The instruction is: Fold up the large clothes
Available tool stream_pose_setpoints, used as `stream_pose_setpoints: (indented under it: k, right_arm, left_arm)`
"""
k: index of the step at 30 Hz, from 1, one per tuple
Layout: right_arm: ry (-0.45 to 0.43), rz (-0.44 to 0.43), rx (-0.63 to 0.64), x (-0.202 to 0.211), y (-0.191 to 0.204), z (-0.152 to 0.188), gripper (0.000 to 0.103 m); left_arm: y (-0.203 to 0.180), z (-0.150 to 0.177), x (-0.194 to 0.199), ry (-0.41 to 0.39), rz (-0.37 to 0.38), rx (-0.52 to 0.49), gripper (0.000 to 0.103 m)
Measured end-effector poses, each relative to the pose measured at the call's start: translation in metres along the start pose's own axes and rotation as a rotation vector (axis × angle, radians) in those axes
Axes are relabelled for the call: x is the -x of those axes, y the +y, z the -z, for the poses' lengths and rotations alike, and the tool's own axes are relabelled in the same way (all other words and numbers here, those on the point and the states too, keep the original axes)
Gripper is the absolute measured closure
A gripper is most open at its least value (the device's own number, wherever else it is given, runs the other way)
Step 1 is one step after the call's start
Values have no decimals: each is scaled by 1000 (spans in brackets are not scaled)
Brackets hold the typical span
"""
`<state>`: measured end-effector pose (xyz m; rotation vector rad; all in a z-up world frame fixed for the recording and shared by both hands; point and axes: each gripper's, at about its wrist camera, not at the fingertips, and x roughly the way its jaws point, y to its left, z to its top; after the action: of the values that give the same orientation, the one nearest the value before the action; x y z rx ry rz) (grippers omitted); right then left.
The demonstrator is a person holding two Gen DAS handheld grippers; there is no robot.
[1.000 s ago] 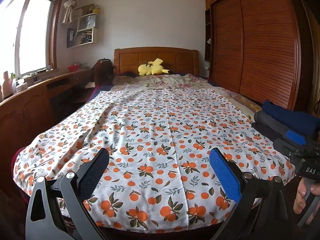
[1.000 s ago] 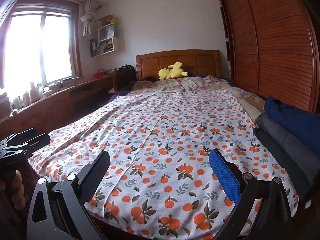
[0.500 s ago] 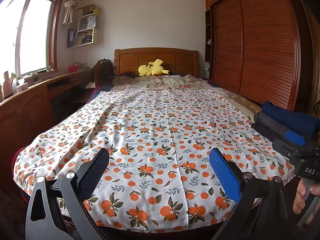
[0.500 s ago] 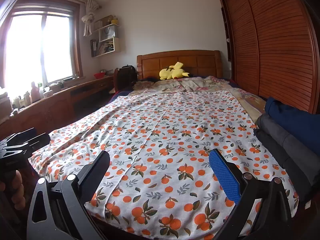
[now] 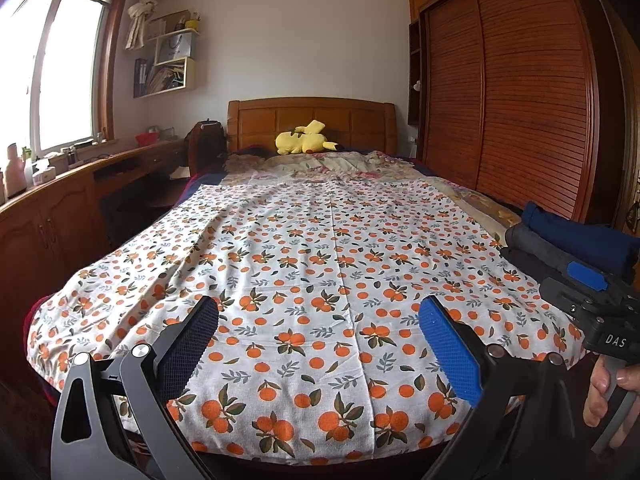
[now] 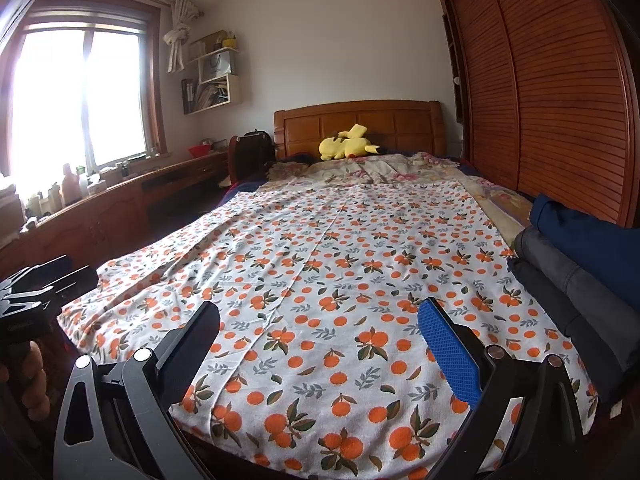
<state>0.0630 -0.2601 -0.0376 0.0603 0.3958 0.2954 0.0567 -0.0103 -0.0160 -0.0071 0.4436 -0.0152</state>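
Observation:
A large white cloth printed with oranges (image 5: 320, 264) (image 6: 352, 264) lies spread flat over the bed, its near edge hanging over the foot. My left gripper (image 5: 320, 344) hovers open above that near edge with nothing between its fingers. My right gripper (image 6: 320, 344) is also open and empty, over the near right part of the cloth. In the left wrist view the right gripper's body (image 5: 600, 312) shows at the right edge with a hand (image 5: 604, 392) on its handle. The left gripper's body (image 6: 36, 296) shows at the left edge of the right wrist view.
A stack of folded dark blue and grey clothes (image 6: 580, 272) (image 5: 568, 240) sits on the bed's right side. A yellow plush toy (image 5: 304, 142) lies by the wooden headboard (image 5: 312, 120). A louvred wardrobe (image 5: 512, 112) lines the right wall, a wooden counter (image 5: 60, 208) the left.
Both grippers have risen and tilted slightly, so the bed sits a little lower in view. The cloth has not moved and both grippers stay open.

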Motion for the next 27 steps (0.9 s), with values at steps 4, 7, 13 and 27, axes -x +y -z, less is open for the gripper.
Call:
stream_pose_setpoints:
  k: [4, 7, 13, 27]
  right_arm:
    - [0, 0, -1, 0, 0, 0, 7]
    - [0, -1, 0, 0, 0, 0, 7]
    - [-3, -3, -1, 1, 0, -1, 7]
    - [-7, -7, 1, 3, 1, -2, 7]
  left_arm:
    - [-4, -2, 3, -5, 0, -2, 2]
    - [-6, -3, 6, -10, 2, -3, 2]
    - [-6, -3, 7, -12, 3, -3, 2]
    - [-8, -5, 10, -17, 2, -4, 2]
